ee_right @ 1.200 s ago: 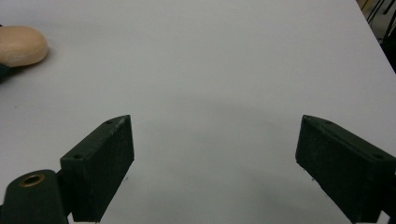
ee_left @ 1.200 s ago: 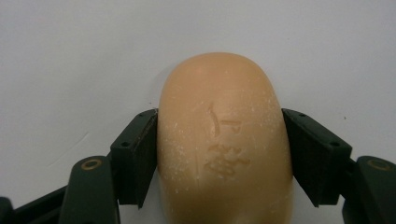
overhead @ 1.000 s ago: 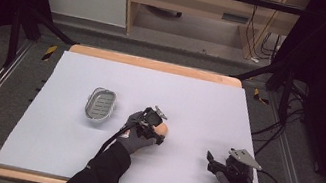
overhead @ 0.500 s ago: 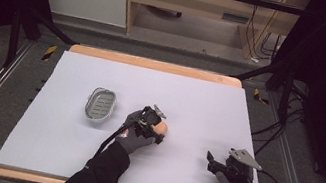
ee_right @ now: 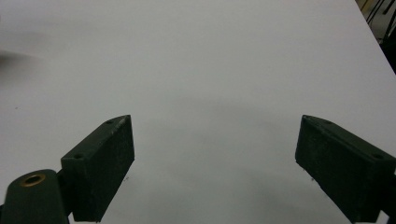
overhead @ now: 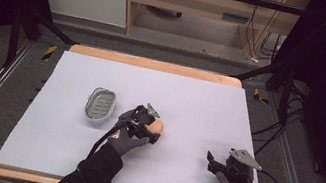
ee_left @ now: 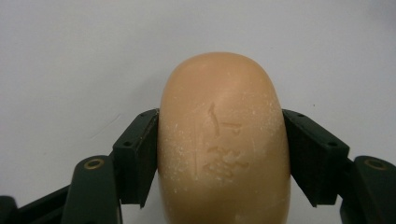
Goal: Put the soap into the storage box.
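An orange-tan bar of soap (ee_left: 223,140) with a stamped mark sits between the jaws of my left gripper (ee_left: 219,154), which press on both its sides. From the high view, the soap (overhead: 157,126) and the left gripper (overhead: 151,129) are near the middle of the white table cover, just right of a grey metal soap dish (overhead: 100,103). The dish is empty. My right gripper (overhead: 214,162) rests near the front right of the table. Its jaws (ee_right: 215,168) stand wide apart over bare white surface with nothing between them.
The white cover (overhead: 199,103) lies over a wooden table whose edge (overhead: 155,64) shows at the back. Black frame legs and cables (overhead: 275,136) stand off the table's right side. A wooden cabinet (overhead: 191,5) is behind the table.
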The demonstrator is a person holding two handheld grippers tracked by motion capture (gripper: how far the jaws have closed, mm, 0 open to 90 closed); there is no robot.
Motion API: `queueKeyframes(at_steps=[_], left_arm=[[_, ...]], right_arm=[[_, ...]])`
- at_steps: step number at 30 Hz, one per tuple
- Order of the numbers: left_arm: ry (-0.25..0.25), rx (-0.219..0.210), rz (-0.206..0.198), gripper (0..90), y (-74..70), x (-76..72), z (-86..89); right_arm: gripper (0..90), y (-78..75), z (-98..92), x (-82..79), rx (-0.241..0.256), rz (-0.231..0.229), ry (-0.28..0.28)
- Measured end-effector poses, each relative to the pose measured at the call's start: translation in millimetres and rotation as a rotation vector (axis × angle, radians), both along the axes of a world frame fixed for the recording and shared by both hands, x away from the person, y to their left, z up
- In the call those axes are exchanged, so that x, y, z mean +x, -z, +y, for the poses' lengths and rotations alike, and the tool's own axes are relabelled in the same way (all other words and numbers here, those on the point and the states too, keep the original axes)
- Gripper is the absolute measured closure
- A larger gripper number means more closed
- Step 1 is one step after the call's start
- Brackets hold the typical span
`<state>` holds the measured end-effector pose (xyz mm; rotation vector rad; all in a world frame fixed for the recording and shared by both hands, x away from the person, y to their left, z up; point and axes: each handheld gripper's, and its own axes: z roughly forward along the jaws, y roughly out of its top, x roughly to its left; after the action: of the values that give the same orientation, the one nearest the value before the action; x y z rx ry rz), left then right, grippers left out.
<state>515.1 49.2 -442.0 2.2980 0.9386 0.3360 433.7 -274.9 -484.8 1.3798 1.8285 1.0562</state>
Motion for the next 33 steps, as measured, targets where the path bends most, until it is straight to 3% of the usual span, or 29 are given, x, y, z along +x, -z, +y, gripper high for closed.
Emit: queueKeyframes(at_steps=[9,33], left_arm=[[-0.016,-0.034,-0.035,31.5,-14.6,-6.7,14.6],[-0.092,-0.077,-0.077,31.7,-40.0,-14.7,72.0]], right_arm=[[11.7,0.0,-0.1,0.1,-0.001,0.0,0.002],[11.7,0.1,0.6,0.3,-0.004,0.005,0.003]])
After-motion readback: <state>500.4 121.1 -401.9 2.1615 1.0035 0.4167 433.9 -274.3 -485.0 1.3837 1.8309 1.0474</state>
